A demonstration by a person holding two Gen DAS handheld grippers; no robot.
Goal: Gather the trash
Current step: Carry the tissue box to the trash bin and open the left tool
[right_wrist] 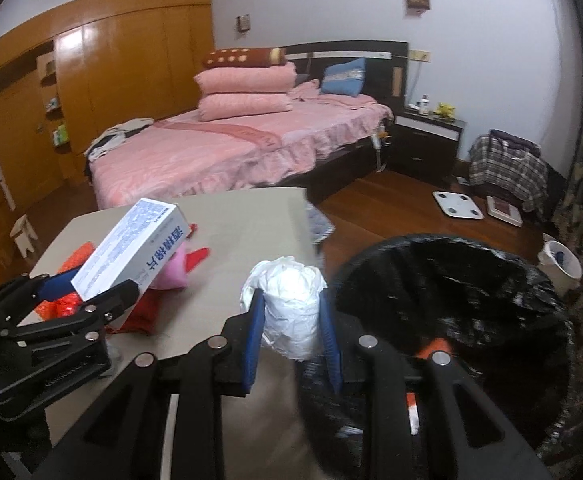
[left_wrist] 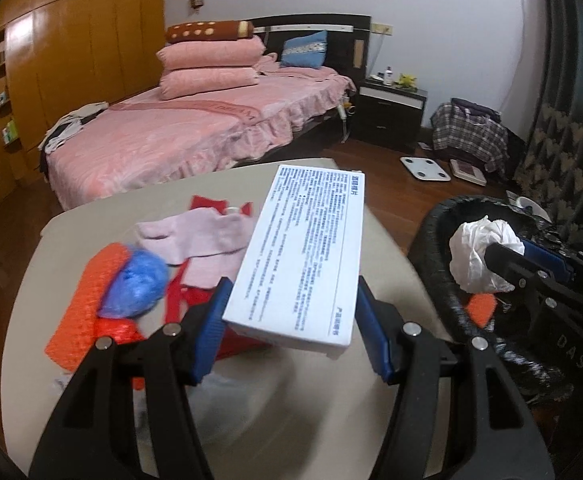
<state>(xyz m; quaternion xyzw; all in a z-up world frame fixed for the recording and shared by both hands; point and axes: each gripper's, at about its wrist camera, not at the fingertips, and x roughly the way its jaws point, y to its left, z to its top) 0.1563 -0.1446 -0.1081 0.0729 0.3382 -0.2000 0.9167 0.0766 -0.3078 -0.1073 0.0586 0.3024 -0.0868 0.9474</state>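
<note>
My left gripper (left_wrist: 291, 324) is shut on a white box with blue print (left_wrist: 307, 252) and holds it above the beige table (left_wrist: 323, 408); the box also shows in the right wrist view (right_wrist: 131, 248). My right gripper (right_wrist: 291, 336) is shut on a crumpled white paper wad (right_wrist: 289, 312), at the table's right edge beside the black-lined trash bin (right_wrist: 491, 280). In the left wrist view the wad (left_wrist: 479, 256) hangs over the bin (left_wrist: 443, 232). An orange scrap (left_wrist: 481, 308) lies inside the bin.
On the table lie a pink sock (left_wrist: 207, 240), a blue plastic wad (left_wrist: 135, 284), orange bubble wrap (left_wrist: 91, 304) and red cloth (left_wrist: 207, 204). Behind stand a pink bed (right_wrist: 231, 148), a nightstand (right_wrist: 423, 140), a scale (right_wrist: 457, 204) and a small white pail (right_wrist: 561, 260).
</note>
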